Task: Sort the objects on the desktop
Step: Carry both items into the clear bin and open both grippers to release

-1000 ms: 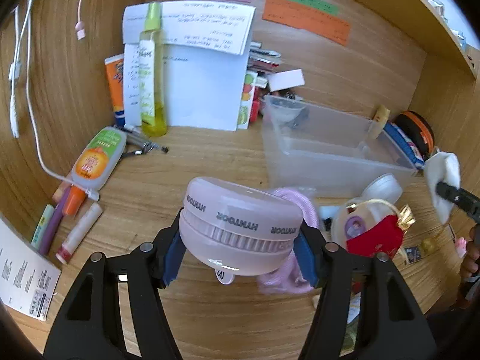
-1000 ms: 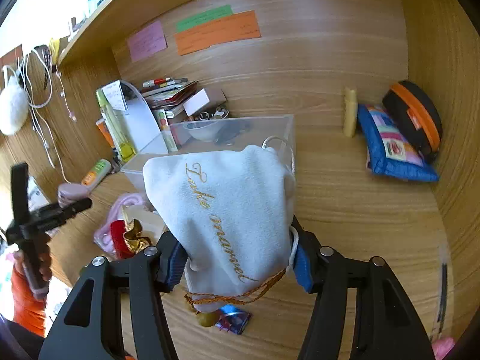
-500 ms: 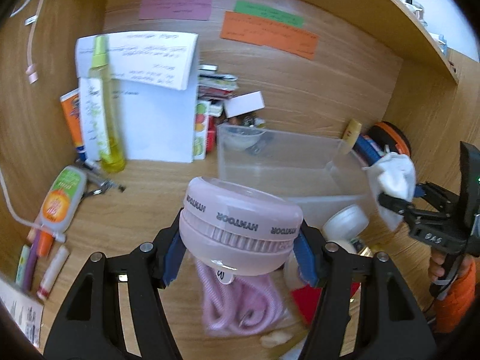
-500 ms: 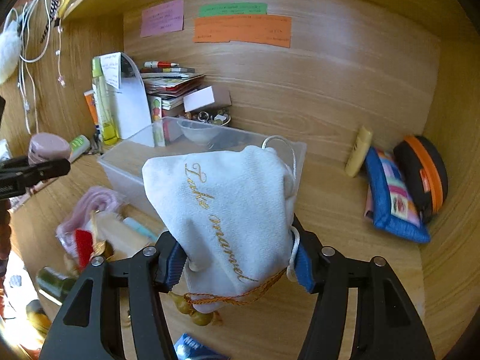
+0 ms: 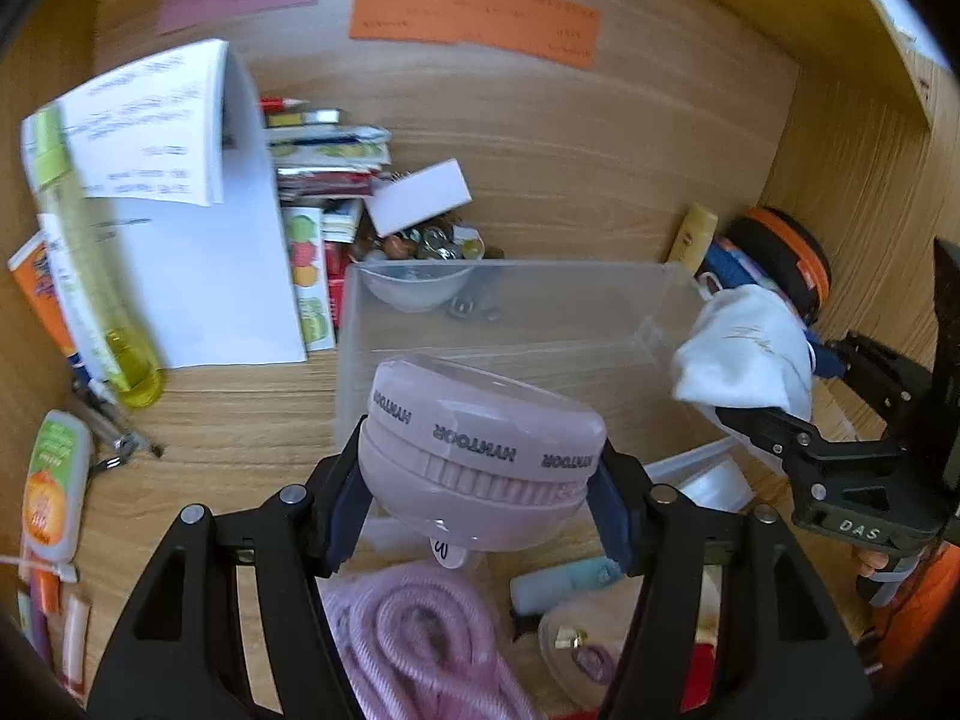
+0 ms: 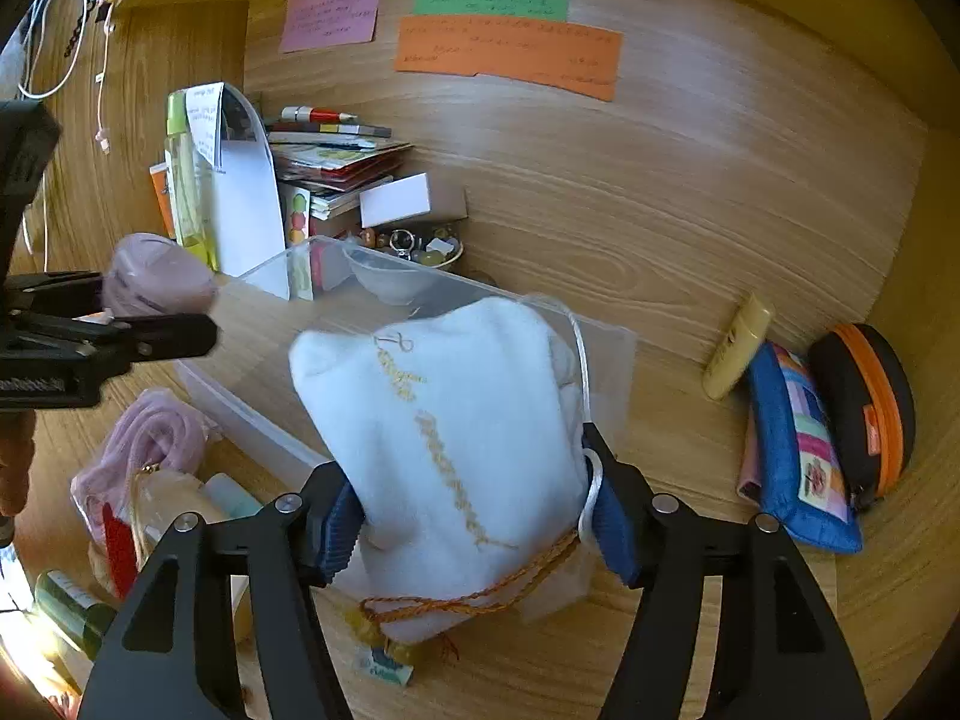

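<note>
Right wrist view had the right tool (image 6: 474, 516), jaws opening around the white pouch (image 6: 450, 444), just short of the clear bin (image 6: 606, 360) ahead.

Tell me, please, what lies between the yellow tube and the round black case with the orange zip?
A blue patchwork pouch lies between the yellow tube and the black case, leaning against the case. The right wrist view shows it best.

Wood-grain desk (image 6: 690, 228); clear plastic bin (image 5: 510, 324); soft white cloth pouch (image 6: 456, 432).

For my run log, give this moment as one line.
left gripper: holds pink fan | right gripper: opening, white pouch between | clear bin: ahead
</note>
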Tool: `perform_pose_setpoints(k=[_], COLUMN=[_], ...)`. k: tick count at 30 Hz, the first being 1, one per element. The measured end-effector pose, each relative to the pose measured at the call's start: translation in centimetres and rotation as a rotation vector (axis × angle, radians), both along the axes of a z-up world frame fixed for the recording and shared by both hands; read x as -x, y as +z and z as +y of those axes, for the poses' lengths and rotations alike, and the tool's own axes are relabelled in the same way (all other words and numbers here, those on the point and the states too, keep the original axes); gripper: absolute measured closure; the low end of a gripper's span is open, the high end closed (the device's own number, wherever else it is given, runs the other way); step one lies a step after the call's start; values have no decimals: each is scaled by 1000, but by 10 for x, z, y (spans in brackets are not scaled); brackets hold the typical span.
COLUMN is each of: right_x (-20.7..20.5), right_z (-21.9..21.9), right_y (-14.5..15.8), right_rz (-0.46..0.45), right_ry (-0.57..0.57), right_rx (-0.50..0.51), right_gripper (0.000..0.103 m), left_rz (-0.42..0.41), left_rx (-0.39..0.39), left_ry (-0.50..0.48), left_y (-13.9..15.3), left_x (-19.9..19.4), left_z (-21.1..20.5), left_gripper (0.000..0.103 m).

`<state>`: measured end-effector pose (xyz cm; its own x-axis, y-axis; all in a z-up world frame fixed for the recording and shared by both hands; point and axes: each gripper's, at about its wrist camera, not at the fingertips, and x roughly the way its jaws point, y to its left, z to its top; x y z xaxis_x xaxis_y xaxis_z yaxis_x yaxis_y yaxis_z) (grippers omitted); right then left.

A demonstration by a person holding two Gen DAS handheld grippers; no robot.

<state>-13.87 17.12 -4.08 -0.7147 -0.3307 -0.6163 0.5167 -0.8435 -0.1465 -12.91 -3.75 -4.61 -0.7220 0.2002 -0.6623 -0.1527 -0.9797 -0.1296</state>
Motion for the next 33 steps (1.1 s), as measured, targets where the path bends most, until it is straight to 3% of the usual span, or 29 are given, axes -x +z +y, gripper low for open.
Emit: perform_pose_setpoints(k=[5, 8, 23, 27, 33], right_x=[8, 8, -16, -23, -33], right_z=[-5, -5, 2, 5, 12], right_y=[-5, -8, -8, -6, 3], right_rz=[-15, -39, -49, -43, -32], right_ry=[2, 20, 24, 15, 4], right_rx=[-8, 4, 35, 40, 58], right_gripper=[37, 27, 27, 21, 18], left_rz=[-32, -43, -40, -22, 31], left_rx=[14, 26, 32, 38, 43], left_ry=[-22, -35, -49, -40, -7], left_y=[-10, -15, -14, -6, 14], left_x=[12, 15, 10, 0, -22], left_z=[8, 12, 14, 14, 7], left_gripper=[40, 40, 40, 40, 28])
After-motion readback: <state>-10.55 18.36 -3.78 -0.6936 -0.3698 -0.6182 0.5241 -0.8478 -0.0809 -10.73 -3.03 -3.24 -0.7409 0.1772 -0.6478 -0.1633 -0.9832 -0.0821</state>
